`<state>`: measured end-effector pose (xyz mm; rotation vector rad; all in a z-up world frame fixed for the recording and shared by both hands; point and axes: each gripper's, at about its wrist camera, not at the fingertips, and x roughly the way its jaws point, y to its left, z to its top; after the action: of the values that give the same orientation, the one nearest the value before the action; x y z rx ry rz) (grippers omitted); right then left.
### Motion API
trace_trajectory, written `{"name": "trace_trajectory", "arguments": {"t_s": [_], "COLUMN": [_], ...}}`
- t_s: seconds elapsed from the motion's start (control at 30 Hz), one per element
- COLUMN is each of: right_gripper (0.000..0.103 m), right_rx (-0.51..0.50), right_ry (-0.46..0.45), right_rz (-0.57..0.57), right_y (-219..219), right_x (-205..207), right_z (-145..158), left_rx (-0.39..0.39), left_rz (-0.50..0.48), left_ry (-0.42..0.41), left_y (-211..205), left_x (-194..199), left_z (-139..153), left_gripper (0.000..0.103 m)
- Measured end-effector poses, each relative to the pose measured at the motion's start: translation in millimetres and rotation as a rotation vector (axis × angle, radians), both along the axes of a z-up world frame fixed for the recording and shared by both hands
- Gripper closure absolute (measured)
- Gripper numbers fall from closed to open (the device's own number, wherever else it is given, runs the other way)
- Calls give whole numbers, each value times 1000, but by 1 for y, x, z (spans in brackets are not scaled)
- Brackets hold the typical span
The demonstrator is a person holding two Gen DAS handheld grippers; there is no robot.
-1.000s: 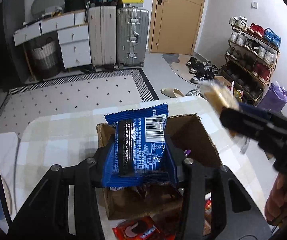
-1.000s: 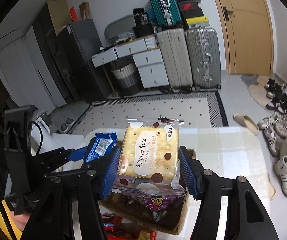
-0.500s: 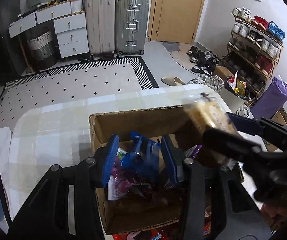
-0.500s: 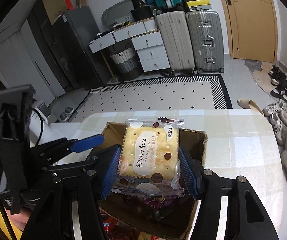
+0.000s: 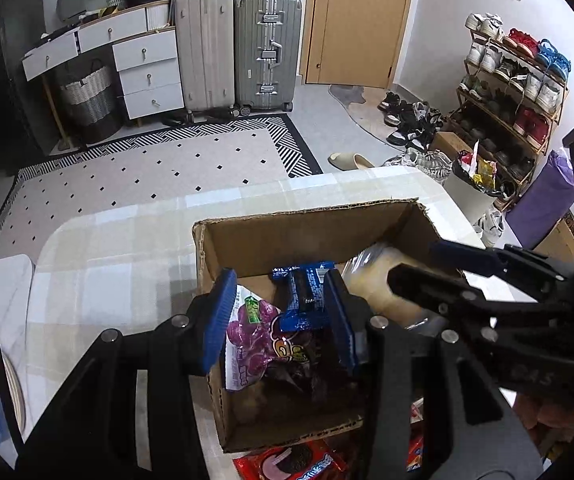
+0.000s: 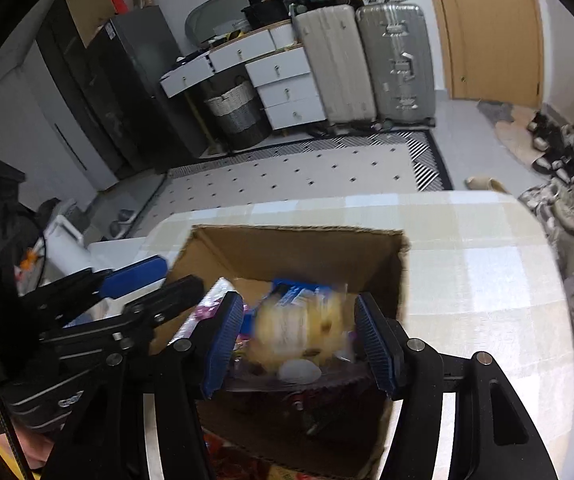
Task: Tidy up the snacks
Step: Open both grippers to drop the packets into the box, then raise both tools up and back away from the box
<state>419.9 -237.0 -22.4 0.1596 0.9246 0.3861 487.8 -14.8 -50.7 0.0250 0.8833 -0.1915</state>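
An open cardboard box [image 5: 307, 216] stands on the checked table [image 5: 107, 260]. My left gripper [image 5: 279, 320] hangs over its near half, open. The blue snack packet [image 5: 303, 292] lies loose inside, leaning by the right pad, on a purple candy bag [image 5: 247, 320]. My right gripper [image 6: 301, 340] is open over the same box [image 6: 295, 230]. The yellow cracker packet [image 6: 299, 324], blurred, sits between its pads without touching them. In the left wrist view that cracker packet [image 5: 383, 276] rests in the box's right side behind the right gripper [image 5: 415, 262]. The left gripper [image 6: 175, 276] shows at the box's left wall.
A red cookie packet [image 5: 287, 460] and other wrappers lie on the table in front of the box. A white stool [image 5: 3, 280] stands left of the table. A bin [image 5: 475, 184] and shoe rack [image 5: 519, 92] stand to the right. A hand [image 5: 535, 412] holds the right gripper.
Both packets left the jaws and dropped into the box: the blue one from my left gripper, the cracker one from my right. Both grippers sank closer to the box.
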Motion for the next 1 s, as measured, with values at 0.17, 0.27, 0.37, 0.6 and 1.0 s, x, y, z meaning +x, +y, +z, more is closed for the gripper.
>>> {"name": "trace_trajectory", "arguments": {"t_s": [0.17, 0.27, 0.37, 0.6, 1.0], "right_gripper": [33, 33, 33, 33, 33], "right_rx": [14, 12, 20, 7, 10], "right_ry": [-4, -23, -28, -76, -245], "right_rz": [-10, -10, -6, 13, 41], "right_y": [-5, -7, -10, -12, -15], "right_x": [-4, -13, -22, -56, -146], "right_z": [5, 11, 17, 46, 138], "left_rx": [8, 5, 3, 0, -9], "left_rz": [-4, 0, -2, 2, -24], "left_ry": [-6, -15, -18, -56, -175], "left_y": [-3, -3, -2, -5, -16], "left_x": [-9, -17, -28, -73, -182], "left_z": [6, 12, 18, 46, 138], "left_gripper": [56, 56, 55, 55, 52]}}
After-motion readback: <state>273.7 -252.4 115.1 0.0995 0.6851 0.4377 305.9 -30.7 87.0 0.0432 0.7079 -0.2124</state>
